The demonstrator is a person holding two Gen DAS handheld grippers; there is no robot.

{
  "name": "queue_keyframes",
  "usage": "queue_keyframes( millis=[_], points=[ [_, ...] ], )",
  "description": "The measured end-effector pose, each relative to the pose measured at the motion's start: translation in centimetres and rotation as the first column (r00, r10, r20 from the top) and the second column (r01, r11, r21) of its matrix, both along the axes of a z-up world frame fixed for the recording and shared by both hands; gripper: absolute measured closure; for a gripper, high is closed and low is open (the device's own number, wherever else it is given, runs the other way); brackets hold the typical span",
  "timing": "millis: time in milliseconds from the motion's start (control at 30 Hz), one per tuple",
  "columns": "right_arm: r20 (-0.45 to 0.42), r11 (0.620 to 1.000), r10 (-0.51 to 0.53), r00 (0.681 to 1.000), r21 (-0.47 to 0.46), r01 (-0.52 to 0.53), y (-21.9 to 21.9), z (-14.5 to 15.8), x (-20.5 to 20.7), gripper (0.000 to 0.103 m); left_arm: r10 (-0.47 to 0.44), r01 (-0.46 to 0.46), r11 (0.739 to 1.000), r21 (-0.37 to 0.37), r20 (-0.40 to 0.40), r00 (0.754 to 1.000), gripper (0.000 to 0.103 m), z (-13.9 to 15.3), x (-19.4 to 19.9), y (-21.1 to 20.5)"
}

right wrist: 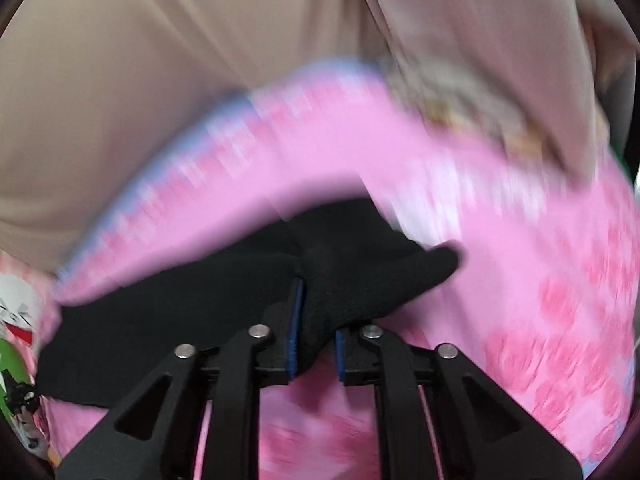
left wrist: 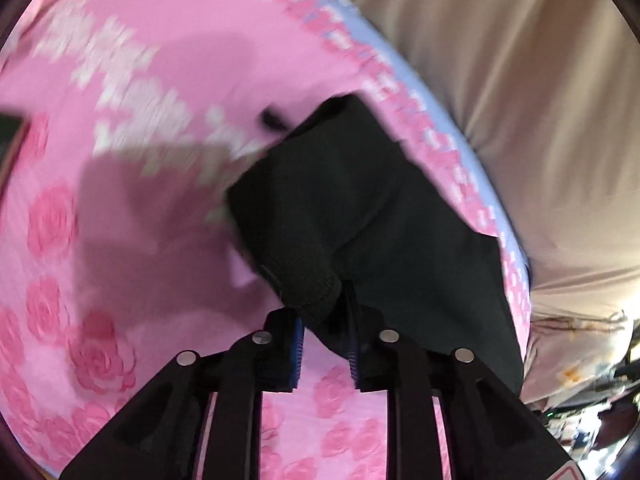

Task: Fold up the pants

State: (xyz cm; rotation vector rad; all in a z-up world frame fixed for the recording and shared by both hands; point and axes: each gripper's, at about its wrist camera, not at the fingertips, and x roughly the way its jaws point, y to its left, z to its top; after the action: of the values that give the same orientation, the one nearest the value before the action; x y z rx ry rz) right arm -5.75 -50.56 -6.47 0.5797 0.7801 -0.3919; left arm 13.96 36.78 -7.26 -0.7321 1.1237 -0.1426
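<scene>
Clearly, the left gripper is clenching a bunched, ribbed end of the black pants, the fabric sitting squeezed between its blue pads. Likewise, the right gripper is pinching another thick fold of the pants, a knitted end poking out to the right past its fingers. Between the two grips the dark cloth is draping over a pink bedsheet printed with roses and edged with a pale blue border. Beyond that border a beige curtain is hanging in soft pleats. Both views are blurring, so finer detail of the folds is staying unclear.
</scene>
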Motion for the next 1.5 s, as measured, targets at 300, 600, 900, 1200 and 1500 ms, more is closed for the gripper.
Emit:
queue_keyframes(
  millis=[300,600,900,1200,1500],
  points=[
    [0.193,0.955,0.119,0.974,-0.290,-0.059,9.5,8.9,-1.8,0.070,0.019,-0.126,0.947,0.296,0.338,0.941,0.049,13.4,-5.0,-4.5],
    [0.124,0.874,0.459,0.880,-0.237,-0.423,20.0,6.0,8.3,0.073,-0.211,0.133,0.899,0.417,0.146,0.967,0.039,4.7,2.5,-17.1],
    [0.072,0.957,0.106,0.992,-0.278,-0.082,8.8,4.2,4.8,0.069,-0.310,0.151,0.811,0.565,0.197,0.930,0.035,2.4,1.4,-17.8],
    [0.003,0.972,-0.040,0.999,-0.230,0.040,-0.8,3.1,1.0,0.049,-0.323,0.096,0.763,0.639,0.249,0.913,0.014,1.6,0.3,-20.9],
    [-0.048,0.959,0.164,0.985,-0.228,-0.171,1.5,2.6,5.5,0.096,-0.316,0.088,0.768,0.635,0.256,0.913,0.012,1.5,0.4,-20.9]
  ],
)
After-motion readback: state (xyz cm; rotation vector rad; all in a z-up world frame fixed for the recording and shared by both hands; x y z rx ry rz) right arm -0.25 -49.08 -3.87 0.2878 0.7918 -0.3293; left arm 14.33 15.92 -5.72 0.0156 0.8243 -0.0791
